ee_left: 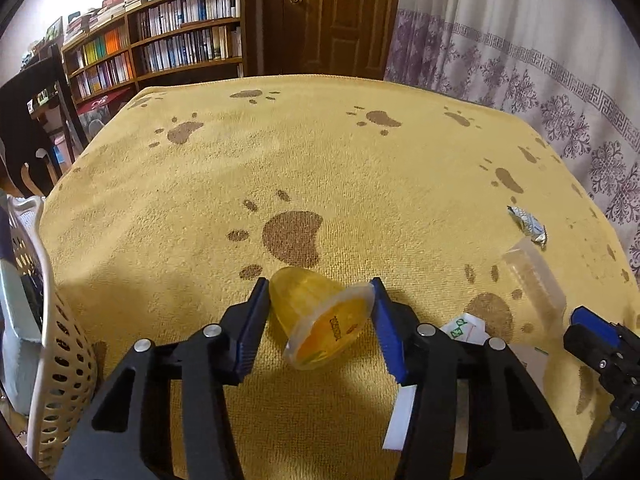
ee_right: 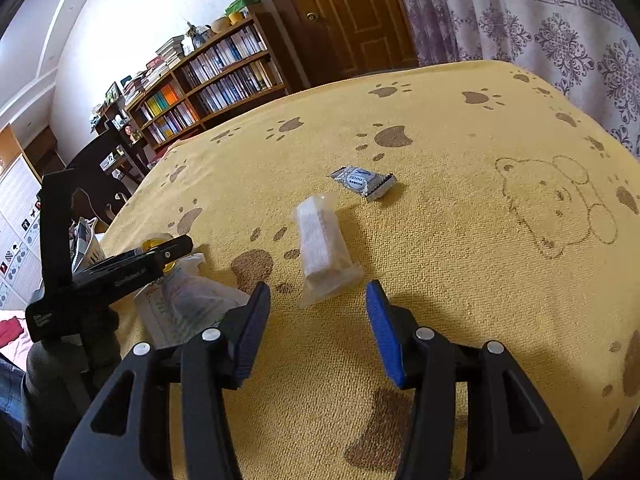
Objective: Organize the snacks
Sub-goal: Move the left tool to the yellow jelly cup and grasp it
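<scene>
Perforated white plastic basket [ee_left: 60, 344]: seen at the far left edge of the counter, with some items already inside; it is judged to be the place where the snacks are collected.

Left gripper [ee_left: 320, 292]: its jaws are set against a translucent orange jelly cup with a sealed lid [ee_left: 320, 316], one on the cup's rounded base side and one at the lid rim. The cup is tilted, lid toward the camera.

Risk at the cup: the hold is taken across a tapered wall and a thin rim, so the cup could be squeezed out forward or rolled onto the yellow towelling cloth with brown paw prints [ee_left: 320, 160] if it is lifted quickly.

White paper-and-plastic packets [ee_right: 180, 300]: lying just right of the left gripper and partly under it; they could be dragged along when the cup is carried.

Right gripper [ee_right: 318, 290]: its jaws are spread wide with nothing between them, hovering just short of a clear plastic-wrapped wafer bar [ee_right: 324, 248].

Risk at the bar: the slack wrapper alone might be pinched.

Small silver foil candy [ee_right: 362, 182]: beyond the bar, apart from it, untouched.
</scene>
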Demonstrator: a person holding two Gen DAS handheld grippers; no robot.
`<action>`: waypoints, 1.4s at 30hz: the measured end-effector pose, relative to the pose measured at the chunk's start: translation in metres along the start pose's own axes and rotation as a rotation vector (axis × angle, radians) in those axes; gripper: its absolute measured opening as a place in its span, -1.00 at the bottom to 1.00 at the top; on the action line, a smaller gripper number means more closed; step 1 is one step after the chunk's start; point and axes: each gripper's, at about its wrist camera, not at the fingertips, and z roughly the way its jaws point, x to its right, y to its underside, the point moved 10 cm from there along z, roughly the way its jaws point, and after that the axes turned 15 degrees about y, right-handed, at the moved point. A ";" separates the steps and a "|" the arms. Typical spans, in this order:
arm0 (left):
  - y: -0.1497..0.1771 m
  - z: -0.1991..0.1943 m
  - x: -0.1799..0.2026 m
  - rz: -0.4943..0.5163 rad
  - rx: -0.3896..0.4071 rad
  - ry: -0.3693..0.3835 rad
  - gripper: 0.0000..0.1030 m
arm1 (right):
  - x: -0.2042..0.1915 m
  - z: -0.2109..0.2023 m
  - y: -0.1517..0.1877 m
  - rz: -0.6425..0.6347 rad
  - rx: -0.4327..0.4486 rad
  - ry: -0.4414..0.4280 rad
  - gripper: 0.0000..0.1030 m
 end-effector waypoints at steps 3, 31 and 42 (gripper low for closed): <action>0.001 -0.004 -0.002 -0.012 0.014 0.013 -0.01 | 0.000 0.000 0.000 -0.002 -0.001 0.000 -0.02; 0.013 -0.026 0.007 -0.003 0.058 0.046 -0.27 | -0.001 0.001 0.000 -0.012 0.009 -0.002 -0.02; 0.006 -0.045 0.016 0.047 0.128 0.022 -0.34 | -0.003 0.000 0.001 -0.018 0.013 -0.001 -0.02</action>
